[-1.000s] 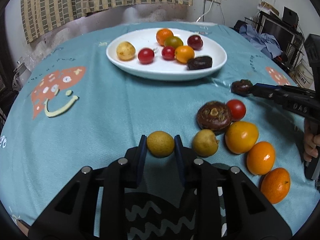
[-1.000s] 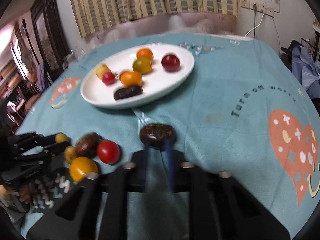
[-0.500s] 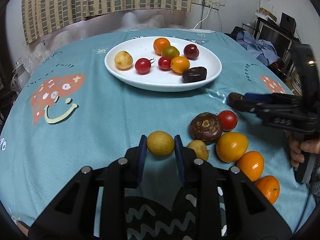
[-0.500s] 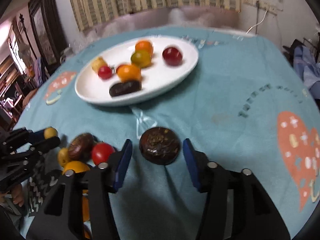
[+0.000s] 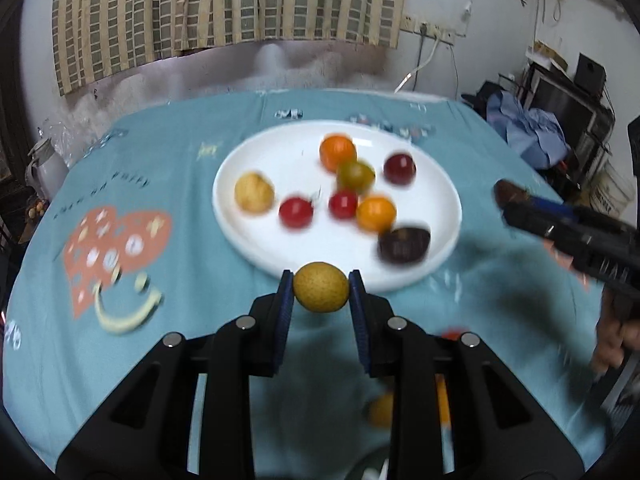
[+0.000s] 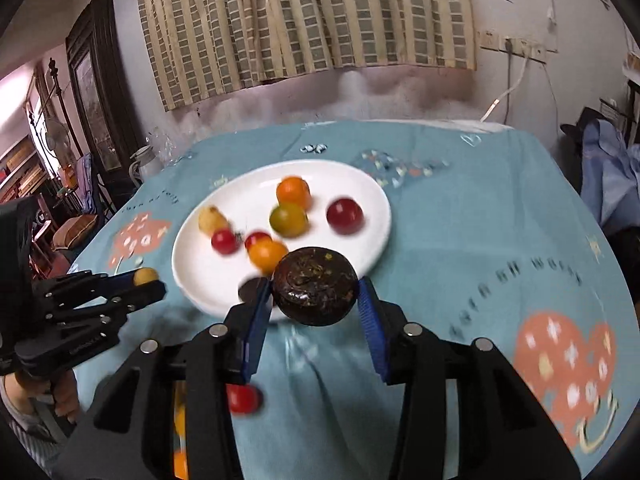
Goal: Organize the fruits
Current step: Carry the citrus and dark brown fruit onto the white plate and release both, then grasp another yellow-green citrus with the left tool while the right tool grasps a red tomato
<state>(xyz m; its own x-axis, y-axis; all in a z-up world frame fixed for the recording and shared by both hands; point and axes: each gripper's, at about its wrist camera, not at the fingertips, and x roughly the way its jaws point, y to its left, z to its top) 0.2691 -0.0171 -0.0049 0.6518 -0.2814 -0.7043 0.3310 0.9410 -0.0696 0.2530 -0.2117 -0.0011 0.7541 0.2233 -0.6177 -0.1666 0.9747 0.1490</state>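
Note:
My left gripper (image 5: pixel 320 292) is shut on a small yellow round fruit (image 5: pixel 320 287) and holds it in the air at the near rim of the white plate (image 5: pixel 444 196). My right gripper (image 6: pixel 316 300) is shut on a dark brown wrinkled fruit (image 6: pixel 315 286), lifted just before the plate's (image 6: pixel 376 200) near edge. The plate holds several fruits: oranges, red tomatoes, a green one, a yellow one and a dark one. The right gripper also shows in the left wrist view (image 5: pixel 508 196), the left gripper in the right wrist view (image 6: pixel 144 278).
Loose fruit lies on the blue tablecloth (image 5: pixel 180 360) below the grippers: a red tomato (image 6: pixel 243 398) and orange ones (image 5: pixel 382 410). A wall with a striped curtain (image 5: pixel 224 4) stands behind the table. Clutter and shelves stand at the right.
Both grippers lifted and moved toward the plate. The right gripper, open around the dark fruit half a second ago, has shut on it and raised it. The left still holds its yellow fruit.

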